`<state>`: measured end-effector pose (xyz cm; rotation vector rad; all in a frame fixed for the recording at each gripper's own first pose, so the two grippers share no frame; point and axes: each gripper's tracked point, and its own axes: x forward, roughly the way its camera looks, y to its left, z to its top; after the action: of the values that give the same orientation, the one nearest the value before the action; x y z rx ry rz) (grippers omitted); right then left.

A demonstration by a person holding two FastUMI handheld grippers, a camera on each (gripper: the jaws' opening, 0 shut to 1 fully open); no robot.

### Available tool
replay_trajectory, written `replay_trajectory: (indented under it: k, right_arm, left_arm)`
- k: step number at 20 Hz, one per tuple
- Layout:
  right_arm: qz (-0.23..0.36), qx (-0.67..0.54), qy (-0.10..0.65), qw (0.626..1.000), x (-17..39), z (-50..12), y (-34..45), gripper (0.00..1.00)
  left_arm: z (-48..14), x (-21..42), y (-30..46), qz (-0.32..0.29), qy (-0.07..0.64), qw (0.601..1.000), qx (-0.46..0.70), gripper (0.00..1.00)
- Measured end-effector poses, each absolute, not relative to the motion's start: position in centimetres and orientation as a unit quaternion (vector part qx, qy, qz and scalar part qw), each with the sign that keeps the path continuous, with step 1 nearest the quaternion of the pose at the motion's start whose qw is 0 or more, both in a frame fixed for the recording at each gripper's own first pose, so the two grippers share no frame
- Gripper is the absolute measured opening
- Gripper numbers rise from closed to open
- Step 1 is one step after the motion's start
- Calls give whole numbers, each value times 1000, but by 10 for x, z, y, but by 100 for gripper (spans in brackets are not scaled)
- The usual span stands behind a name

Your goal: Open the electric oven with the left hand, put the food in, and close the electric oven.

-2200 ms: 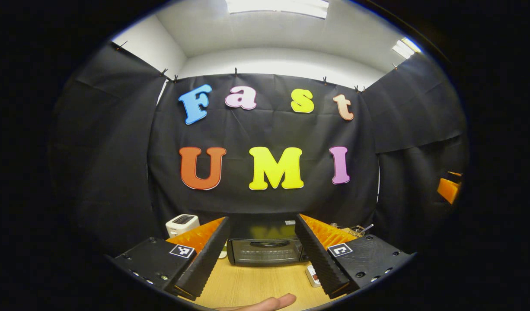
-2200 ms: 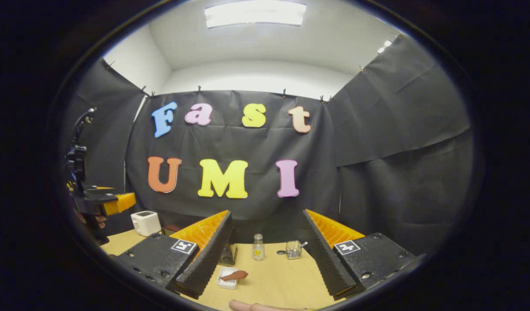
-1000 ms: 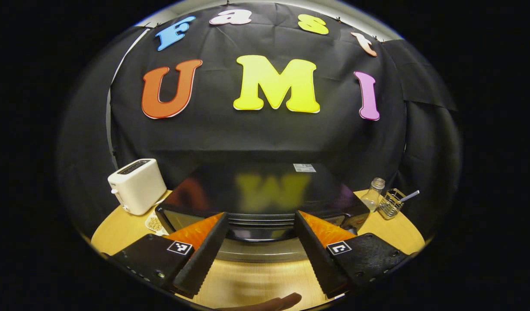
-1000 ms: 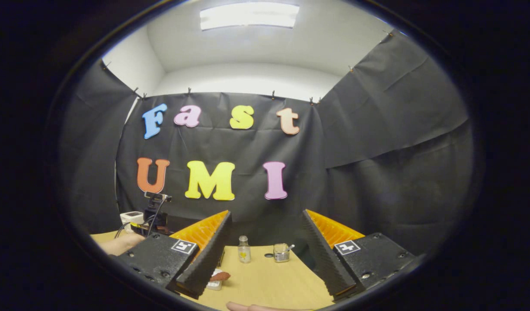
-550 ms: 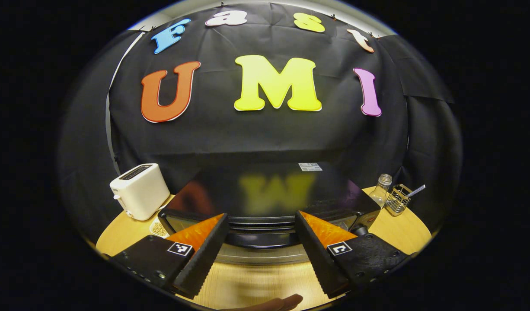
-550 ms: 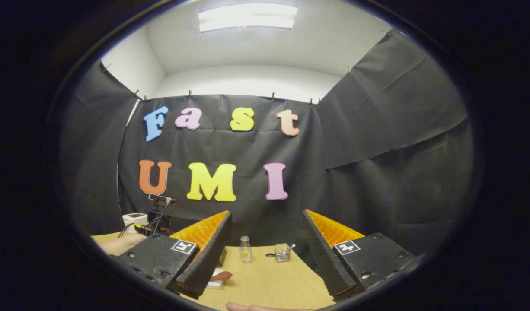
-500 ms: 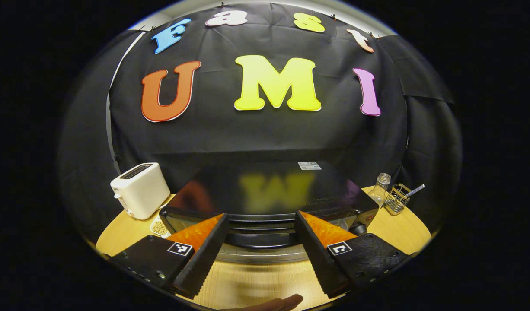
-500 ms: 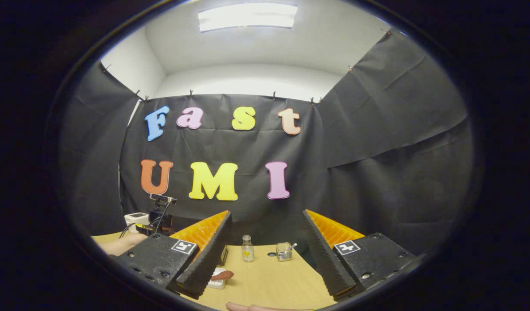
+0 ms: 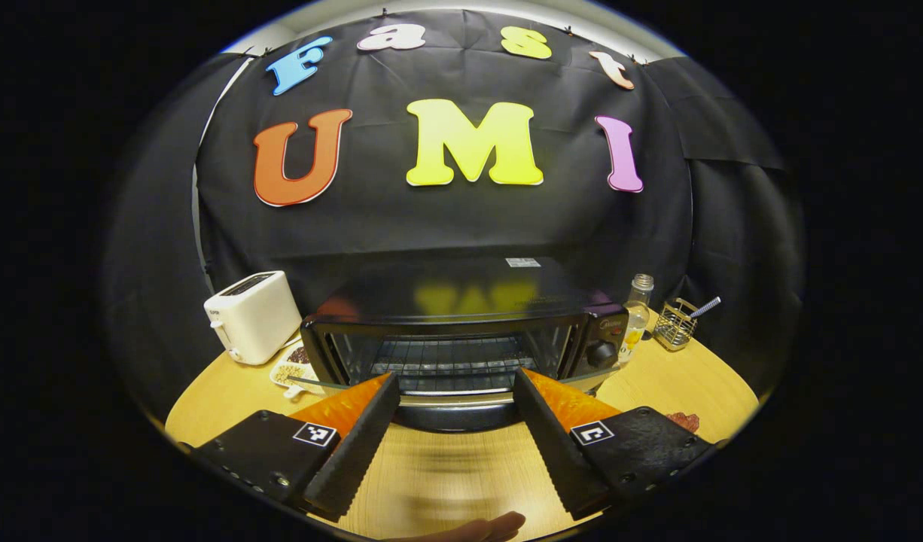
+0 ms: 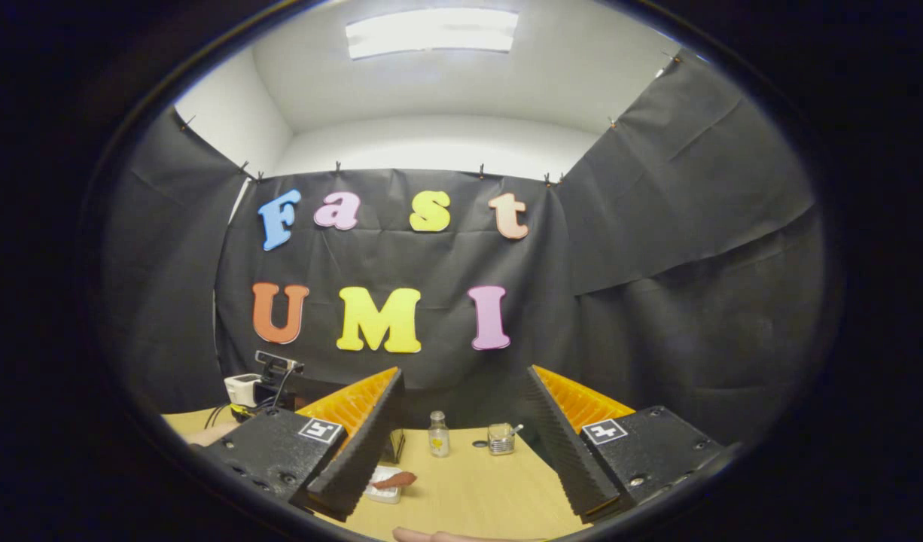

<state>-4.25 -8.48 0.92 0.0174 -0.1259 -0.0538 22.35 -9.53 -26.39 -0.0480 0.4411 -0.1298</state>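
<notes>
In the left gripper view, the left gripper (image 9: pixel 455 436) has its fingers spread wide, pinching nothing. The electric oven (image 9: pixel 461 331) stands straight ahead of it on the wooden table (image 9: pixel 687 384), its door (image 9: pixel 450 395) swung down toward the fingertips, with the wire rack (image 9: pixel 450 361) visible inside. A white toaster (image 9: pixel 252 316) sits ahead to the left of the gripper.

In the right gripper view, the right gripper (image 10: pixel 461 444) is likewise spread and holds nothing. The food (image 10: pixel 394 479), a reddish-brown piece on a small white dish (image 10: pixel 382 493), lies just beside its left finger (image 10: pixel 356 459). A glass bottle (image 10: pixel 436 434) stands farther ahead between the fingers.
</notes>
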Motion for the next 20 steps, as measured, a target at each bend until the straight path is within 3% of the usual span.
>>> replay_trajectory:
  k: [20]
  right_arm:
    - [19, 3, -36, 999, -50, -18, -49, 100]
  left_arm:
    - [-363, 125, -89, -52, 266, 961, -63, 96]
